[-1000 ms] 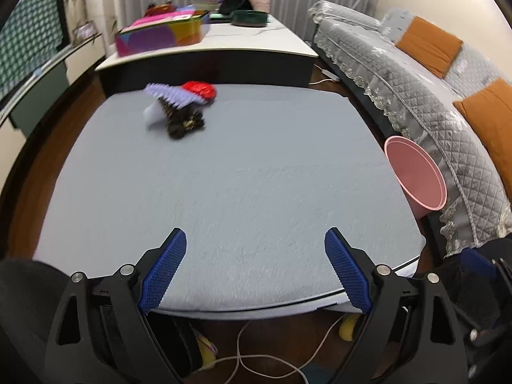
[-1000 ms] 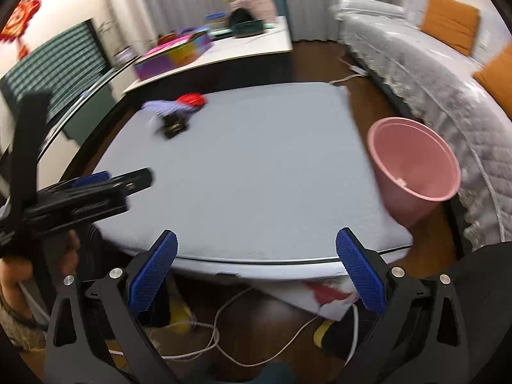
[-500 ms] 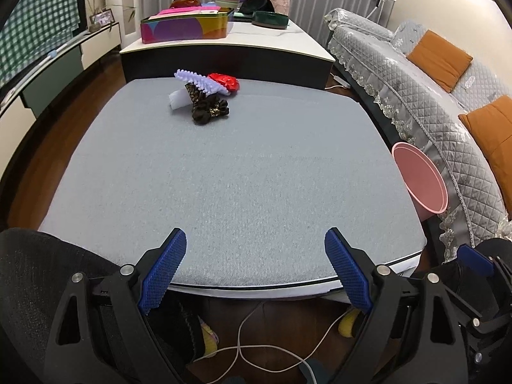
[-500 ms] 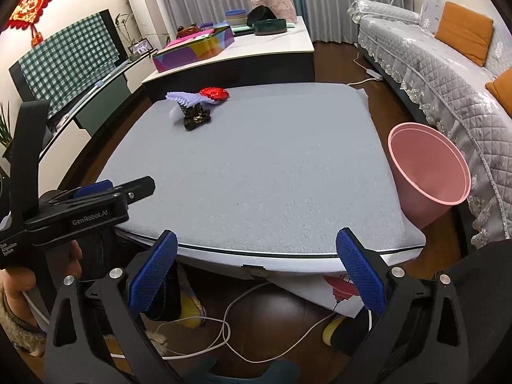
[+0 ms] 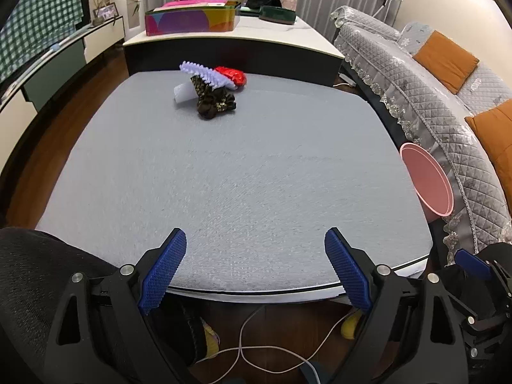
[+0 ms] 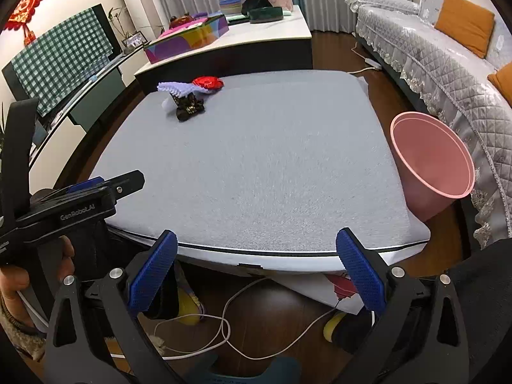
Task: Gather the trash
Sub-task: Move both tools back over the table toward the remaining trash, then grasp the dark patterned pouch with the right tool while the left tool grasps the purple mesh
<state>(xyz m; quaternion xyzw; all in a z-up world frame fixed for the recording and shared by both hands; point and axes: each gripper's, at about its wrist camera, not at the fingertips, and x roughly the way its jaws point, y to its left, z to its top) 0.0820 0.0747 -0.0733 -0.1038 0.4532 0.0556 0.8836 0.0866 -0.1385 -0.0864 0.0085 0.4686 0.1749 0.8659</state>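
- Grey padded table [image 5: 256,172]: trash pile [image 5: 211,91] far ahead of both grippers, jumbled.
- Left gripper [image 5: 256,270] & right gripper [image 6: 254,264] spread, empty.
- Risk: grabbing one piece drags others off edge; pink bin [image 6: 432,160] sits right, below table, so drops may miss.

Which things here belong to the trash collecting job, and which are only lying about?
For the job:
- black wrapper
- red wrapper
- purple comb-like piece
- white scrap
- pink bin
- left claw and right claw, both open

Lying about:
- colorful box
- orange cushions
- floor cable
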